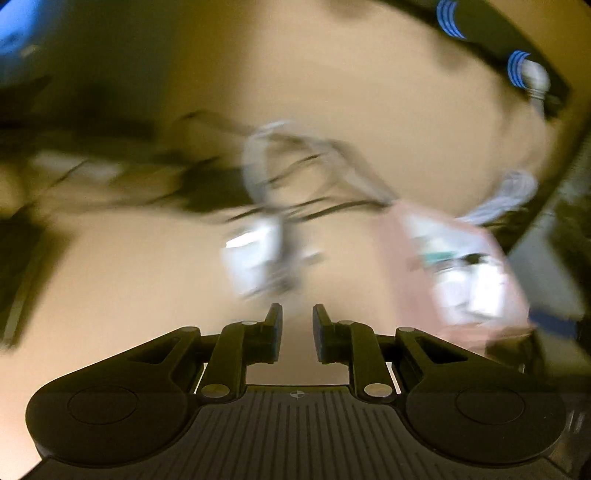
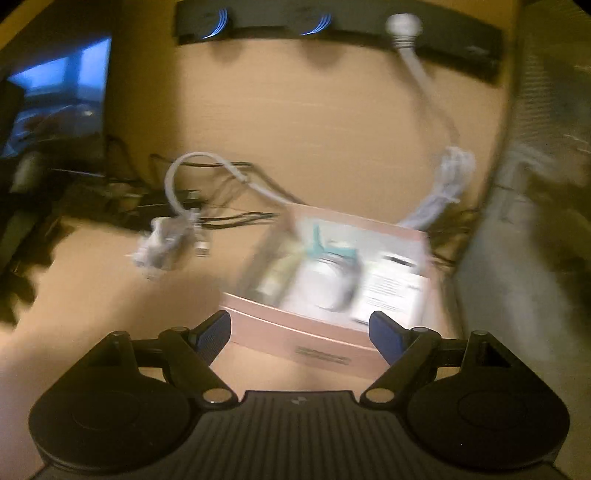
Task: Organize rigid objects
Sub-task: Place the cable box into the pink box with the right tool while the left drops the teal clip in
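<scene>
Now the right tool (image 2: 300,332) is spread wide around the pink box (image 2: 332,288) on the surface (image 2: 314,129); the left tool (image 1: 297,332), narrowly parted, grips nothing.

1. You're at an office-style desk: a tan wooden desktop (image 2: 314,122) fills both views.
2. At 12 o'clock, a long black power strip with blue-lit sockets (image 2: 332,26) holds a white plug and cord (image 2: 404,26).
3. At 9 o'clock, tangled black cables (image 2: 122,199) and a glowing blue screen (image 2: 62,81).
</scene>
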Demonstrator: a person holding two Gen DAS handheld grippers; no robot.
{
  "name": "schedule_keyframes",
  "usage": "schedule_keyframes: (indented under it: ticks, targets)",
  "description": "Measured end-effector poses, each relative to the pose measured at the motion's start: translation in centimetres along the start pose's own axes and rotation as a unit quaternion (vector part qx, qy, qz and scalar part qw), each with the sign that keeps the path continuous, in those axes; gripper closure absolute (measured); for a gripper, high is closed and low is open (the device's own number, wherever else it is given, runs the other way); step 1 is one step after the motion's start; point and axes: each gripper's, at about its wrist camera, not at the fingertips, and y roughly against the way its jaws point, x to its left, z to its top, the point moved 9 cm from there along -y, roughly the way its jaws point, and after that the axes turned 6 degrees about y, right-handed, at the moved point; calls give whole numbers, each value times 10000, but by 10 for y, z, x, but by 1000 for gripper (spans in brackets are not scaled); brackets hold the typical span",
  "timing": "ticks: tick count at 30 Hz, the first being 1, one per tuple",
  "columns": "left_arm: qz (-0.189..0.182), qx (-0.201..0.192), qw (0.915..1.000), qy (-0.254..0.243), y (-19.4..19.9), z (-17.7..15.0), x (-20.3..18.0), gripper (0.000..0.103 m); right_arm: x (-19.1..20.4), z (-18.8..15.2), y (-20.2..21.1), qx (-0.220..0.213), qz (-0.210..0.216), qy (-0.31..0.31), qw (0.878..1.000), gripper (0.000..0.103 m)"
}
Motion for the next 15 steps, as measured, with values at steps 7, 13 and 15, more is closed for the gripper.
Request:
schedule_keyframes:
  ticks: [7, 13, 15]
  targets:
    - [13, 445, 9986, 300, 25, -35, 63, 84, 80, 73, -90, 181, 894, -354, 9952, 20]
    - [-9, 553, 9962, 670, 34, -50, 97, 84, 127, 97, -181, 642, 879, -322, 9935, 21]
    - [86, 571, 9956, 738, 37, -51, 111, 84, 131, 99, -202, 716, 540, -131, 9959, 21]
